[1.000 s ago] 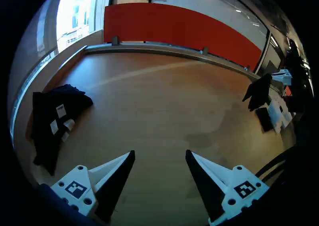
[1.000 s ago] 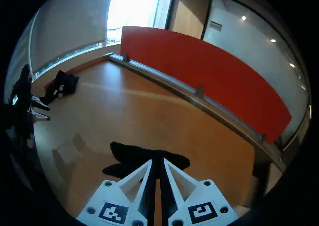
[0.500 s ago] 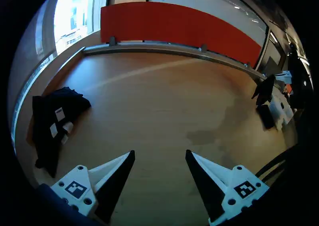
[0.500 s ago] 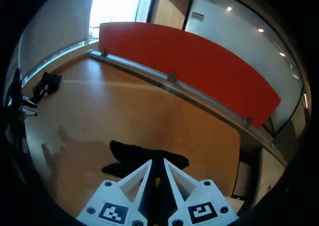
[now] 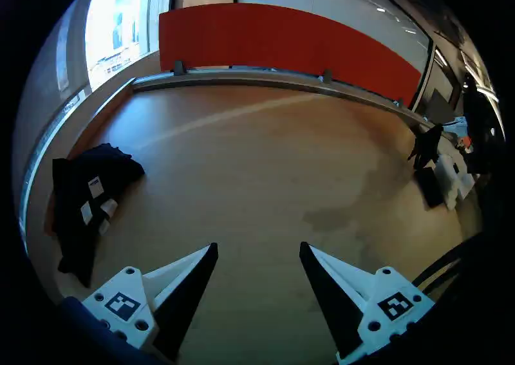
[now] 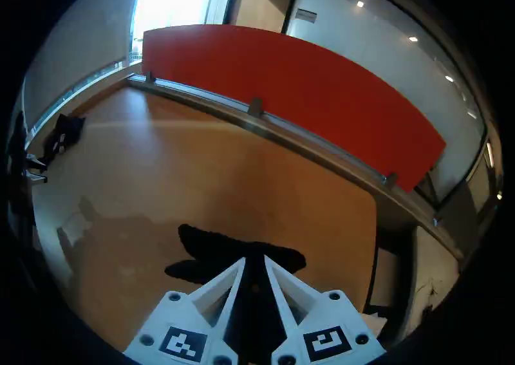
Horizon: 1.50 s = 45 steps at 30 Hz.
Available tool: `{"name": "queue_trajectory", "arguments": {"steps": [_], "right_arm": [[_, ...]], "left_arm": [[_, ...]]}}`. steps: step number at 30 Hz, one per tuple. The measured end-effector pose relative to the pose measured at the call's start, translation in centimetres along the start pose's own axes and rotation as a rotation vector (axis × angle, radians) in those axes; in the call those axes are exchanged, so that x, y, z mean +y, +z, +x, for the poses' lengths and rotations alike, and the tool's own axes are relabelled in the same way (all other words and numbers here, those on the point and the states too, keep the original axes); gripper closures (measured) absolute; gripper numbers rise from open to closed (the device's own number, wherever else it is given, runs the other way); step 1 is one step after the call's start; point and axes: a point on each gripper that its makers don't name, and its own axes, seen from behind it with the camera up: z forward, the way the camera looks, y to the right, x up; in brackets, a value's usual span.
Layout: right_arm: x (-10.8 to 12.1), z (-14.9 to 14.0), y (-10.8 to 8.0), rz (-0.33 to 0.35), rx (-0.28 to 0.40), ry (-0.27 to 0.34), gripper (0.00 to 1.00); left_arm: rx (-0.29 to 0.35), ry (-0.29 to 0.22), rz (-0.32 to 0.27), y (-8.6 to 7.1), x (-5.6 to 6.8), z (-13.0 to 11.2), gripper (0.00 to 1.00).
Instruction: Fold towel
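- Towel (image 6: 212, 249): black, bunched, pinched in the right gripper (image 6: 253, 281). Fingers are narrow with dark cloth between them, and both appear to press on it.
- Cloth spills past the fingertips, mostly to the left of them, with a smaller lobe to the right. It looks lifted above the wooden table (image 5: 257, 152), with a shadow under it.
- Left gripper (image 5: 257, 268): fingers spread wide, nothing between them, over bare table near the front edge.
- Key relation: from the left gripper the towel lies far off to the right, well apart, seen there as a small dark hanging shape. The right gripper has it; the left is the free one.
- Long axis: can't tell, the towel is a crumpled wad with no visible edge or corner.
- Judgement: folding not started. The towel likely needs laying flat mid-table, and the left gripper must travel right to take a second corner.
- Pile of dark cloths (image 5: 90, 197) with white tags sits at the table's left edge, well apart from both grippers.
- Red divider (image 5: 290, 37) runs along the far side of the table.
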Motion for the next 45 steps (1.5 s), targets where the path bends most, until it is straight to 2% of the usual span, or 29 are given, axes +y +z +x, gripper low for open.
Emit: {"name": "queue_trajectory", "arguments": {"steps": [12,21,33,45], "right_arm": [[0.7,-1.3,-0.2,-0.013,-0.019,0.013,0.95],[1.6,-3.4,-1.4,-0.036,-0.038,0.032,0.95],[2.5,-10.4,-3.5,-0.074,-0.103,0.097,0.95],[2.4,-16.8,-4.3,-0.104,-0.161,0.178,0.95]], "left_arm": [[-0.001,0.010,-0.004,-0.2,0.2,0.0,0.06],[-0.002,0.023,-0.013,-0.3,0.5,0.0,0.06],[-0.001,0.039,-0.023,-0.5,0.9,0.0,0.06],[-0.002,0.058,-0.027,-0.8,1.5,-0.1,0.06]]}}
